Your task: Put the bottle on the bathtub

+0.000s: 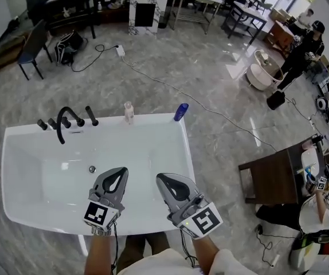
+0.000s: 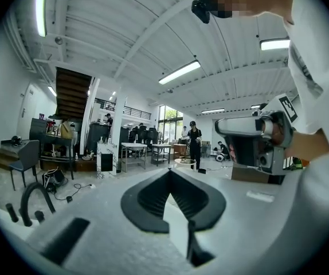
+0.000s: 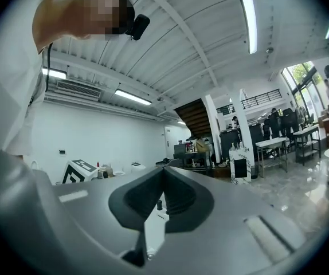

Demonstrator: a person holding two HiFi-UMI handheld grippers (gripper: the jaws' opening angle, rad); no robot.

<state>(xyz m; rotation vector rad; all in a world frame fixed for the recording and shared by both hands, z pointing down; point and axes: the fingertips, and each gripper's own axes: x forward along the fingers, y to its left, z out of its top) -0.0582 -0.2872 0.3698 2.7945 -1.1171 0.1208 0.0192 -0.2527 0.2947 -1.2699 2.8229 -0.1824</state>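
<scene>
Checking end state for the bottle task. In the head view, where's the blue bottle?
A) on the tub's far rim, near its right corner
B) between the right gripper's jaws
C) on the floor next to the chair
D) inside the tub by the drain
A: the blue bottle stands on the far rim of the bathtub, at its right corner and clear of both grippers.

White bathtub [image 1: 32,176], blue bottle [image 1: 180,112] — grey marbled floor [image 1: 170,56].

A white rectangular bathtub [image 1: 153,120] is sitting on grey marble floor [image 1: 210,79], its far rim carrying a pale translucent bottle [image 1: 128,112] and a blue bottle [image 1: 180,112].
</scene>
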